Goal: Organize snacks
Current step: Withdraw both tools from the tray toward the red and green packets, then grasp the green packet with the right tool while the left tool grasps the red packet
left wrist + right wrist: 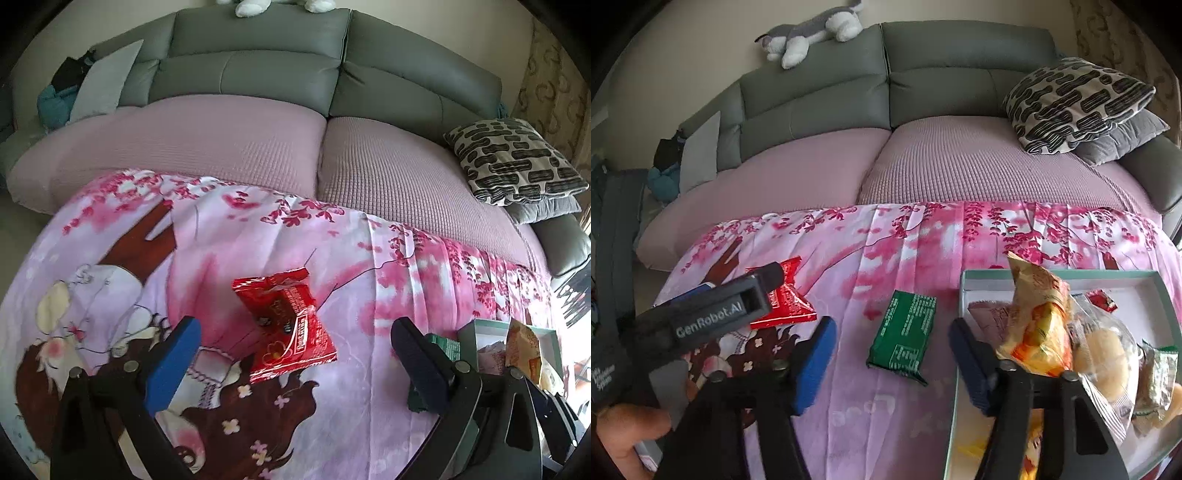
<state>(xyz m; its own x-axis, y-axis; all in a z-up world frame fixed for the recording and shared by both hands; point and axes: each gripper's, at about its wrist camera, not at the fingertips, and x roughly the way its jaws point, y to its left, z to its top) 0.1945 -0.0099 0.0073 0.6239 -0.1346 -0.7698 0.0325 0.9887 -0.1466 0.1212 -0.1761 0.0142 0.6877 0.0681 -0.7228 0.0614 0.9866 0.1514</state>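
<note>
Both claws are released: left gripper (295, 332) by the red packet (290, 323), right gripper (892, 339) by the green packet (905, 332), left of the box (1167, 295).

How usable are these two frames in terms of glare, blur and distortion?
Left wrist view: strong fisheye bending, blown-out window glare at the right edge past the box, red packet sharp. Right wrist view: same curvature, green packet sharp, left gripper slightly soft.
</note>
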